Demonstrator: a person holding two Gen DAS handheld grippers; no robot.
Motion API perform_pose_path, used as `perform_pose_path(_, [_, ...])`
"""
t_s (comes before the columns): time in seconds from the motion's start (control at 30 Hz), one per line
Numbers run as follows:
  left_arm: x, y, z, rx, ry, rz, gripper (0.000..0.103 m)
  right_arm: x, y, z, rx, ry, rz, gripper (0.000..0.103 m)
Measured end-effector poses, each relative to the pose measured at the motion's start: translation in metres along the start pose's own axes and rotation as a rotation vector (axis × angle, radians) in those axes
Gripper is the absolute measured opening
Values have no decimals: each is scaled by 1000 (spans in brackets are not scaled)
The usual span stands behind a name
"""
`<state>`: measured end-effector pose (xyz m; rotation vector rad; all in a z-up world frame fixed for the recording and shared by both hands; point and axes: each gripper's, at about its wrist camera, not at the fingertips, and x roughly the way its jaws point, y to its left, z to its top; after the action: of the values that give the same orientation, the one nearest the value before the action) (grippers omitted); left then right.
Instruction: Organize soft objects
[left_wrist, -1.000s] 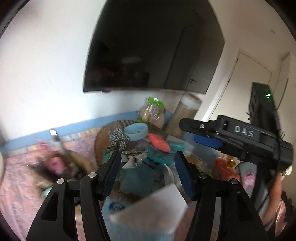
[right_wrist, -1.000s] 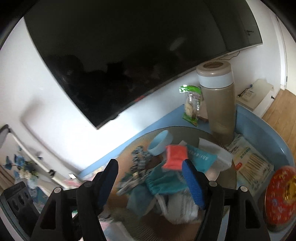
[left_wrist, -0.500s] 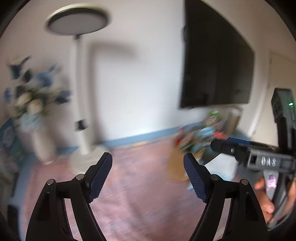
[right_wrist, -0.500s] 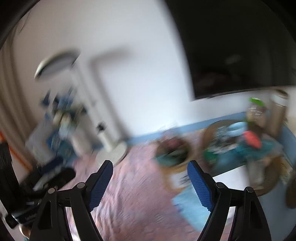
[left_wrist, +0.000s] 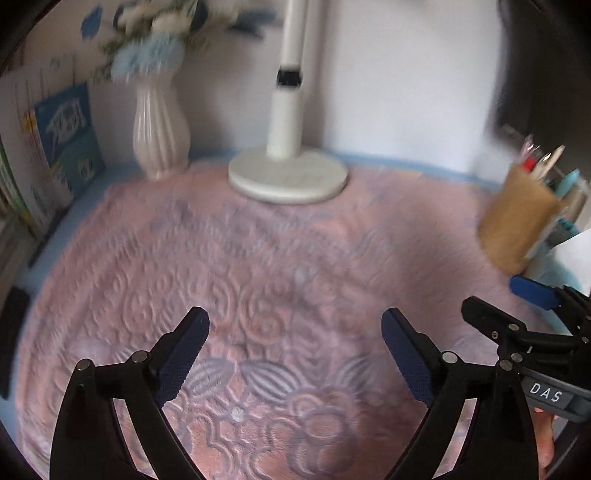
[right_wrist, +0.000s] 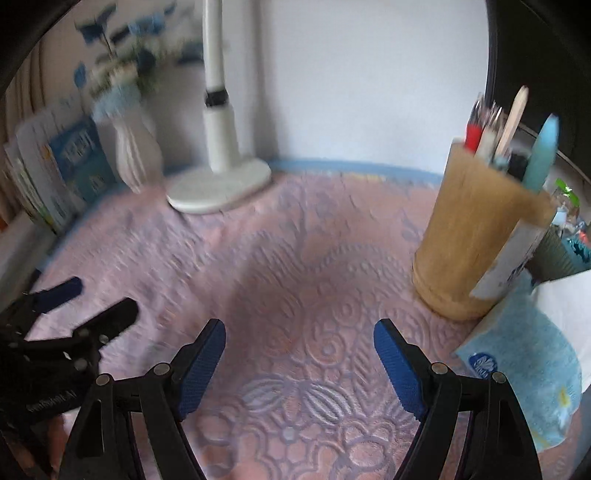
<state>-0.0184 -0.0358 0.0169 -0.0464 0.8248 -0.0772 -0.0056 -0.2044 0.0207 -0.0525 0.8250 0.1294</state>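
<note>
1. Left wrist view: the left gripper (left_wrist: 295, 325) has its jaws spread wide over the pink mat (left_wrist: 258, 258), with nothing between the fingers (left_wrist: 184, 350). They have just been opening; a second ago they stood narrower, framing a heap of soft cloth things in a basket under a dark screen. That heap is gone from this view. Ahead now stand a white lamp (left_wrist: 288, 173), a ribbed vase (left_wrist: 160, 136) of blue flowers and leaning books (left_wrist: 66, 147). The right gripper (left_wrist: 524, 310) enters at the right edge, a hand (left_wrist: 543, 432) below it.

2. Right wrist view: the right gripper (right_wrist: 299, 347) is also spread and empty above the mat (right_wrist: 295, 277). Its jaws opened a little further than a second ago, then held. The basket heap that filled the middle then now shows only as a sliver of teal and red cloth (right_wrist: 578, 247) at the far right edge, well apart from the fingers (right_wrist: 201, 363).

3. Only this view shows the wooden cup (right_wrist: 472, 251) of pens in full and the blue tissue pack (right_wrist: 524, 362) with a white sheet sticking up, just right of the fingers. The left gripper (right_wrist: 70, 306) shows at the left edge. Both views are blurred.
</note>
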Motion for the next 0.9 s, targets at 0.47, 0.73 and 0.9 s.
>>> perform_pose_path(0.47, [27, -4, -7, 13, 119, 84, 98, 32, -1, -5, 16, 102, -24, 84])
perform_pose_path(0.73, [31, -3, -7, 10, 127, 86, 102, 37, 0, -4, 26, 120, -15, 96])
perform_pose_path(0.9, [32, -1, -7, 10, 128, 83, 102, 38, 0, -5, 30, 127, -11, 100])
